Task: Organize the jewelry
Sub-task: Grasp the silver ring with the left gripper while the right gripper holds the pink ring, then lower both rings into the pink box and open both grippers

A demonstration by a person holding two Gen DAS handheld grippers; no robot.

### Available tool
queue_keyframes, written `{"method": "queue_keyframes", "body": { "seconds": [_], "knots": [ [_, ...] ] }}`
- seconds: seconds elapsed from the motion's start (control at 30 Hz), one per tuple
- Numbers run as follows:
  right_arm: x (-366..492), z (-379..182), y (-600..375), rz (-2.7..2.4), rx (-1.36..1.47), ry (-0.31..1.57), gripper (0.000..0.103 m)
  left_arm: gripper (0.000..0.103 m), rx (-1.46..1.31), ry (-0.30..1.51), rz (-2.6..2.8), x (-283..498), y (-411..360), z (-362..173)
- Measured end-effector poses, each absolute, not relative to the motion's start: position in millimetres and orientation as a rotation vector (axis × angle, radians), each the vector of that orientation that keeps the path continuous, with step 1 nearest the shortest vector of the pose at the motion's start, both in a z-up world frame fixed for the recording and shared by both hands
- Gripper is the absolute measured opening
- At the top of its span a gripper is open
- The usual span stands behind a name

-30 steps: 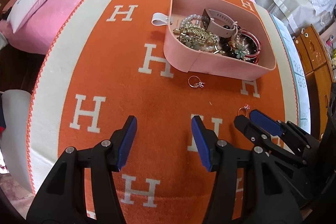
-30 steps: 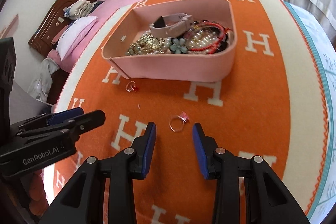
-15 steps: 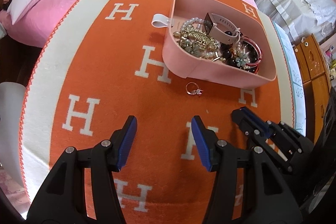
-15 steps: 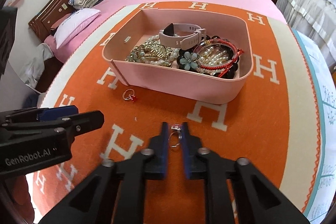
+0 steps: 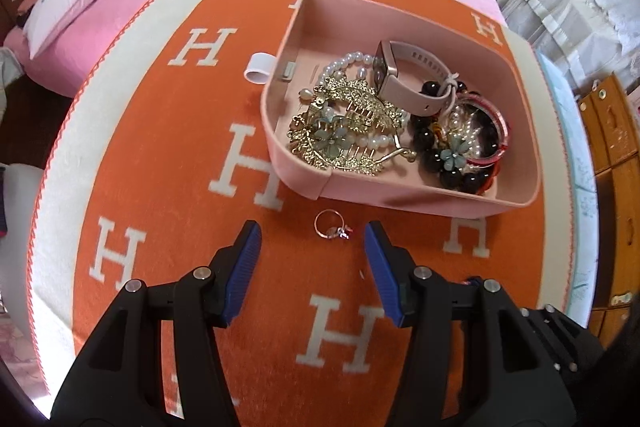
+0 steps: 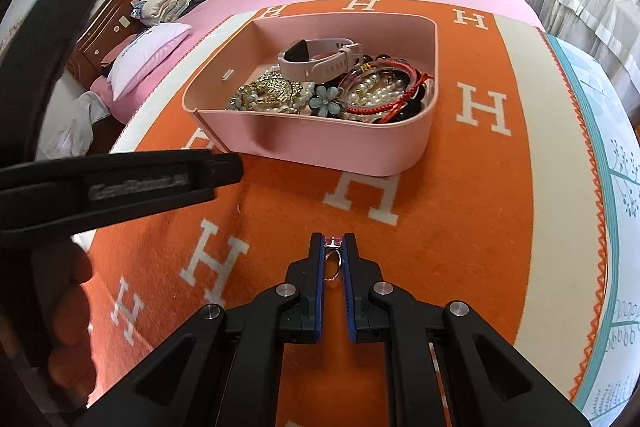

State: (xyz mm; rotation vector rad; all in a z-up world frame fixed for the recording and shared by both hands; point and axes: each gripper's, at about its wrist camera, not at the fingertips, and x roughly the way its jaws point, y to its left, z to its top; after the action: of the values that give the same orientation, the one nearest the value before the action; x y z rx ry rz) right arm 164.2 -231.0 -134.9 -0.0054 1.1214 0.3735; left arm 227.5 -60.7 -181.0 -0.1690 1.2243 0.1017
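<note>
The last loose rings are being gathered into the tray point(image 6: 320, 147): the right gripper point(image 6: 333, 241) pinches a ring point(image 6: 332, 261) just short of the tray's near wall, so it should need lifting over the rim before letting go. The left gripper point(image 5: 312, 233) hangs spread around a second ring point(image 5: 332, 225), which lies on the blanket point(image 5: 168, 155) just before the tray, not yet touched, and wants lowering and closing. In the right view the left gripper hides that second ring, and neither ring's stone is clear.

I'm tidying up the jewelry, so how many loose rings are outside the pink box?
2. One ring lies on the orange blanket in front of the pink box, between the open left gripper fingers. The other ring is clamped in the right gripper. More may be hidden.
</note>
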Motion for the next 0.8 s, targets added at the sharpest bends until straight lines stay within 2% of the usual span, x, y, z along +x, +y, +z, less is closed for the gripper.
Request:
{"method": "queue_keyframes", "body": {
  "seconds": [0.13, 0.2, 0.23, 0.3, 0.63, 0.8],
  "knots": [
    [163, -136, -234, 0.38, 0.007, 1.122, 0.008, 0.048, -0.078, 1.219, 0.111, 233, -74, -186],
    [165, -137, -234, 0.382, 0.013, 1.12, 0.008, 0.036, -0.055, 1.212, 0.093, 232, -79, -186],
    [164, -137, -234, 0.383, 0.015, 1.12, 0.008, 0.033, -0.045, 1.212, 0.087, 233, -83, -186],
    [164, -137, -235, 0.384, 0.02, 1.122, 0.008, 0.02, -0.021, 1.21, 0.068, 234, -91, -185],
    [164, -136, -236, 0.388, 0.009, 1.131, 0.008, 0.018, -0.034, 1.195, 0.042, 221, -85, -183],
    [163, -130, -233, 0.385, 0.014, 1.124, 0.008, 0.018, -0.104, 1.172, 0.013, 203, -68, -165]
  ]
}}
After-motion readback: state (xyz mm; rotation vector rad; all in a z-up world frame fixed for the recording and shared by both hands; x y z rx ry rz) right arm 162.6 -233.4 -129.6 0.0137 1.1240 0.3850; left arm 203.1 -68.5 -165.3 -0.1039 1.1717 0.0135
